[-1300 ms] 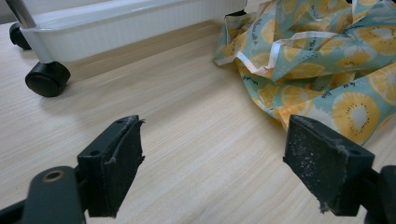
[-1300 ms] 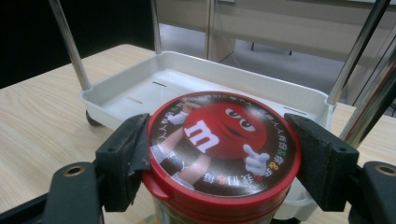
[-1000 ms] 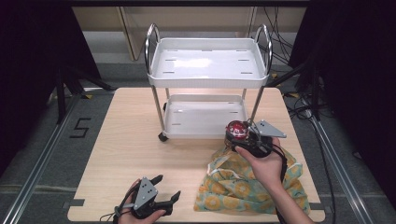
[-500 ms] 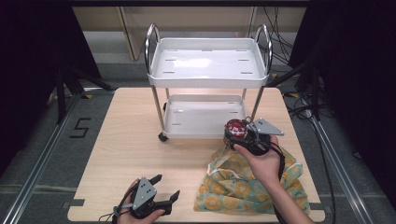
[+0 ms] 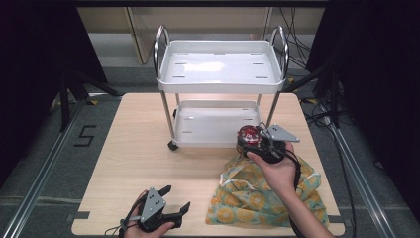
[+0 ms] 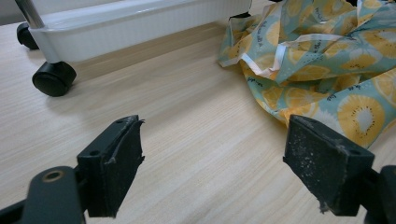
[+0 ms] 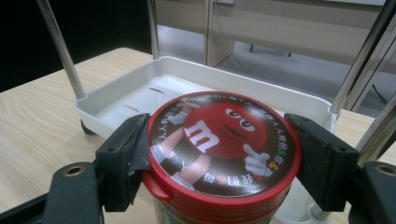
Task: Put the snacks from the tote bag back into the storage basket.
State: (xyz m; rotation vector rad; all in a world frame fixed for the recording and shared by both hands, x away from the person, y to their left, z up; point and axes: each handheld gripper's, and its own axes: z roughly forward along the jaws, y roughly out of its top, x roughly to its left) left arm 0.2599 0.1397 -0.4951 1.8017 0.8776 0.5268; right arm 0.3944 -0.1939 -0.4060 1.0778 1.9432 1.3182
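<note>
Clearly the right gripper (image 7: 219, 154) clamps the red-lidded candy jar (image 7: 223, 148) upright, just in front of the cart's lower tray (image 7: 196, 84), lid level. Well short of the cart, the left gripper (image 6: 224, 177) rests open, empty.

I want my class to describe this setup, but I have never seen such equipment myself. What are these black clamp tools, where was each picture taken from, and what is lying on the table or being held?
A person holds a hand-operated two-jaw clamp in each hand; there is no robot arm. The high view looks down on a light wooden table. On it stands a small white two-shelf cart with chrome posts, and beside that lies a crumpled teal cloth printed with yellow fruit slices. The other two pictures come from cameras mounted on the clamps. The left gripper is open above bare wood near the cloth. The right gripper is shut on a round red-lidded candy jar with a cartoon character on its lid, held just in front of the cart's lower shelf.
</note>
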